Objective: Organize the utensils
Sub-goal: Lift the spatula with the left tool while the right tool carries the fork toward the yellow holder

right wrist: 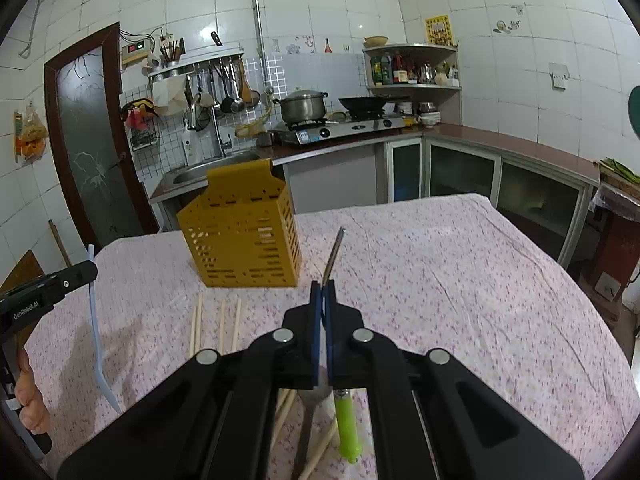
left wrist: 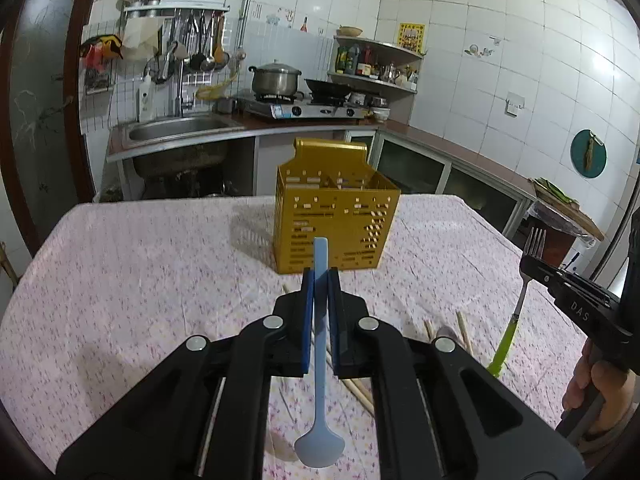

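Above the floral surface (left wrist: 140, 280), the left gripper (left wrist: 320, 276) is clenching a blue spoon (left wrist: 322, 360), the right gripper (right wrist: 323, 286) a green-handled fork (right wrist: 347, 420); next, I'd say, both are needing the yellow caddy (left wrist: 336, 216) at twelve o'clock.

Both views ride on hand-held grippers, each looking forward along its 2 fingers and angled down over the table (left wrist: 120, 280), close above its cloth. The left wrist view faces the yellow holder (left wrist: 334, 220) head-on; the right wrist view sees it (right wrist: 244, 232) from the right. Both share the holder, the table and the kitchen counter (right wrist: 500, 140) behind.
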`<action>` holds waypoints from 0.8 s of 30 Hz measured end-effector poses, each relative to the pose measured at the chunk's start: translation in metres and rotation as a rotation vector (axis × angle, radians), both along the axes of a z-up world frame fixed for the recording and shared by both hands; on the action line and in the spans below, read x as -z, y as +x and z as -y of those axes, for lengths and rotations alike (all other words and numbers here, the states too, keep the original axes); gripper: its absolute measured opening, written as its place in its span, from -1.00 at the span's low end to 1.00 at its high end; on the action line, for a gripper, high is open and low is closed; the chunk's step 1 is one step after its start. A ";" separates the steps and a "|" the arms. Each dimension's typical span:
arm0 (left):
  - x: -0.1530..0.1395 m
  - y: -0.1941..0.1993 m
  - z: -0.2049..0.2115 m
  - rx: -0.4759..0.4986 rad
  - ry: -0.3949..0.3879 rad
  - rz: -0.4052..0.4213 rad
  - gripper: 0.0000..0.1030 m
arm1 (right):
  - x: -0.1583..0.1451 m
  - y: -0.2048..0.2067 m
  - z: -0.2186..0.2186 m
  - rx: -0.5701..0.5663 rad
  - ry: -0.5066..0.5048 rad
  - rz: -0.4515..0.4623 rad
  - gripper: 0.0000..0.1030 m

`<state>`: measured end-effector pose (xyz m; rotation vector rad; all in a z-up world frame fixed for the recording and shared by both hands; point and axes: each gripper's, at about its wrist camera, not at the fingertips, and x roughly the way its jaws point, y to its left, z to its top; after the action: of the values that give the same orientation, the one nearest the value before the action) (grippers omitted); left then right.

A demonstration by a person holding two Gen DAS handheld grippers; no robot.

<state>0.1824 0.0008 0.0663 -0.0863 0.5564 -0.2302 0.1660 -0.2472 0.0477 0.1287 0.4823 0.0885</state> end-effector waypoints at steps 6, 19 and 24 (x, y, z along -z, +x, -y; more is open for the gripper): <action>-0.015 0.017 0.002 -0.004 -0.008 0.034 -0.90 | -0.021 0.013 -0.004 -0.003 -0.004 0.050 -0.96; -0.062 0.088 0.011 0.006 -0.013 0.146 -0.90 | -0.066 0.078 -0.018 -0.035 -0.003 0.124 -0.97; -0.089 0.121 0.008 -0.006 -0.021 0.200 -0.90 | -0.088 0.103 -0.026 -0.064 0.023 0.170 -0.96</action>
<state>0.3034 -0.0076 0.1558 -0.0841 0.3543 -0.2356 0.2692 -0.2216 0.1361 0.1274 0.3158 0.1662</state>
